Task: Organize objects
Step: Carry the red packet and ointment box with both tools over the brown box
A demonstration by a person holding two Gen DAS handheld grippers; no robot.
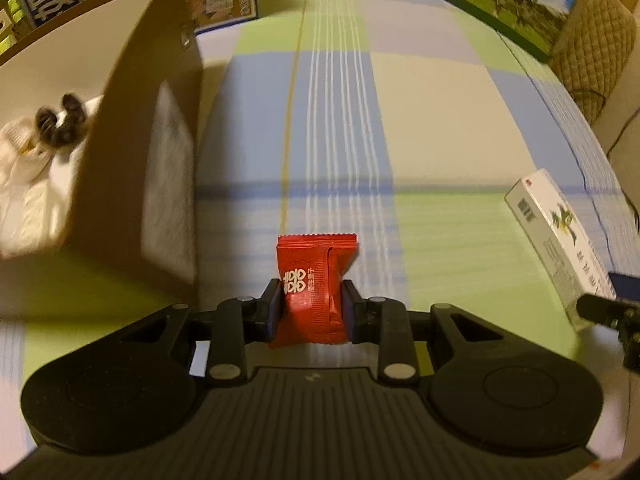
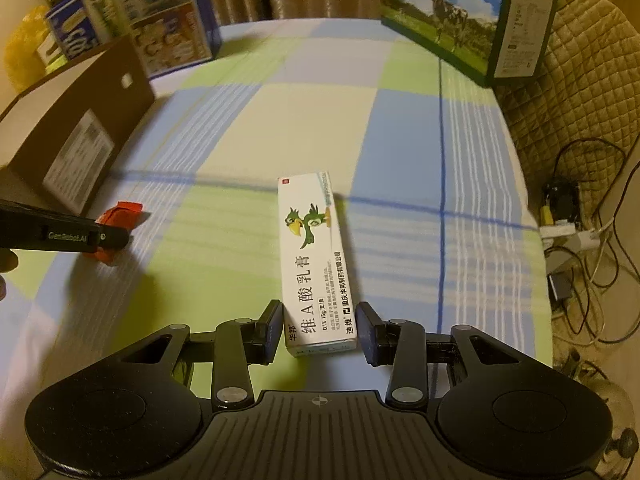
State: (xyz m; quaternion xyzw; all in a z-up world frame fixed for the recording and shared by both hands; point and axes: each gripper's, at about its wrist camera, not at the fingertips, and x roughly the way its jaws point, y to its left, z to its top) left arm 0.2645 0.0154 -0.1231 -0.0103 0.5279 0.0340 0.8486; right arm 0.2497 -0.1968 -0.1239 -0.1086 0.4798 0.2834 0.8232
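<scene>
Checked cloth in green, blue and cream (image 1: 420,120) covers the surface, which could be a bed or a counter; printed cartons stand along the top of both frames. At the left of the left wrist view an open cardboard box (image 1: 132,168) is seen, with pale and dark things blurred inside it.

A red sachet (image 1: 314,280) is gripped by the left gripper (image 1: 310,308), its jaws closed on both sides of the packet, and it appears lifted clear of the cloth. In the right wrist view a white ointment carton (image 2: 314,264) lies flat at the centre, its near end between the jaws of the right gripper (image 2: 320,330). Those jaws stand apart: the left one seems to touch the carton, while a gap is visible at the right one.

The step in hand is judged to be carrying the sachet to the box while the carton is being taken. Next, the sachet would need to be brought over the box rim and released, and the right jaws closed squarely on the carton.
</scene>
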